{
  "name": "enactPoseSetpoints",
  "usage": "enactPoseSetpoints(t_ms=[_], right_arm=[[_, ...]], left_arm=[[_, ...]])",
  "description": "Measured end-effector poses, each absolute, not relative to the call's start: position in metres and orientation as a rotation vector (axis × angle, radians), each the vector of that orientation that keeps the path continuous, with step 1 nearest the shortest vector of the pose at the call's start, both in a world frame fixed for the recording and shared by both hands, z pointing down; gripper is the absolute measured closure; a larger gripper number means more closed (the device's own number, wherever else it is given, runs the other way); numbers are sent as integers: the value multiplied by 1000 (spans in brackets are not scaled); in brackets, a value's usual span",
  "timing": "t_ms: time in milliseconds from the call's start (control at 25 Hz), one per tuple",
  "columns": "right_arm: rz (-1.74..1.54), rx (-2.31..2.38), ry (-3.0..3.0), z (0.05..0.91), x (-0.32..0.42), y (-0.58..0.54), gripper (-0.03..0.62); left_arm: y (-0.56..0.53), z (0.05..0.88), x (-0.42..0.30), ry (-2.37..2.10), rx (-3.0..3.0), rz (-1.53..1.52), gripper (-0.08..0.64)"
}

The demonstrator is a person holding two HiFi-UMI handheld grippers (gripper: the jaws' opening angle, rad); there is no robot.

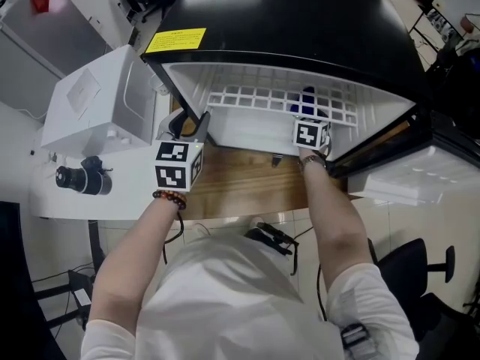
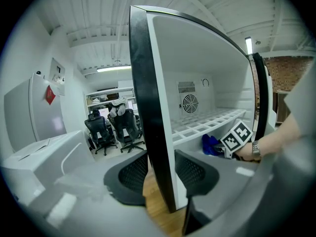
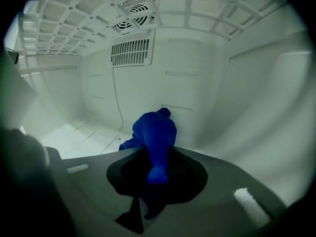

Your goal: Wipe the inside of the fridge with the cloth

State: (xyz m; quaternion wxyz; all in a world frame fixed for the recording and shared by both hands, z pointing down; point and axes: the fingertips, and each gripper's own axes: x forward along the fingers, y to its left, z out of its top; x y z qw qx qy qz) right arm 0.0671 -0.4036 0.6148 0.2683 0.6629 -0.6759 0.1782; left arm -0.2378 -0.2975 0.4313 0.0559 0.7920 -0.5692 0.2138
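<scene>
Inside the fridge (image 1: 300,21), under the wire shelf (image 1: 255,100), the right tool (image 3: 157,171) had its 2 jaws closed tightly on the blue cloth (image 3: 155,130). The bunched end of the cloth seemed to press against the back wall, low down near the fridge floor. The left tool (image 2: 162,174) was clamped on the front edge of the left side wall (image 2: 148,83), 1 jaw on each side.

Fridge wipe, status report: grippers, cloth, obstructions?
Left gripper clamped on fridge side wall. Right gripper shut on blue cloth, low near the rear wall. Wire shelf overhead, not blocking.
</scene>
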Motion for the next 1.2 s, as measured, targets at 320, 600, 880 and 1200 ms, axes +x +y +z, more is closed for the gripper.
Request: enactPoseSetpoints(t_ms=[320, 600, 880, 1200], right_arm=[[464, 1829, -1815, 609, 78, -404, 520], [534, 1853, -1925, 602, 53, -390, 520], [520, 1710, -2216, 572, -50, -375, 520], [533, 1501, -2347, 575, -150, -342, 520]], left_arm=[[-298, 432, -238, -1742, 2385, 632, 402], [-297, 433, -238, -1730, 2388, 631, 403], [-297, 432, -238, -1716, 2400, 616, 403], [-296, 432, -237, -1695, 2419, 623, 404]])
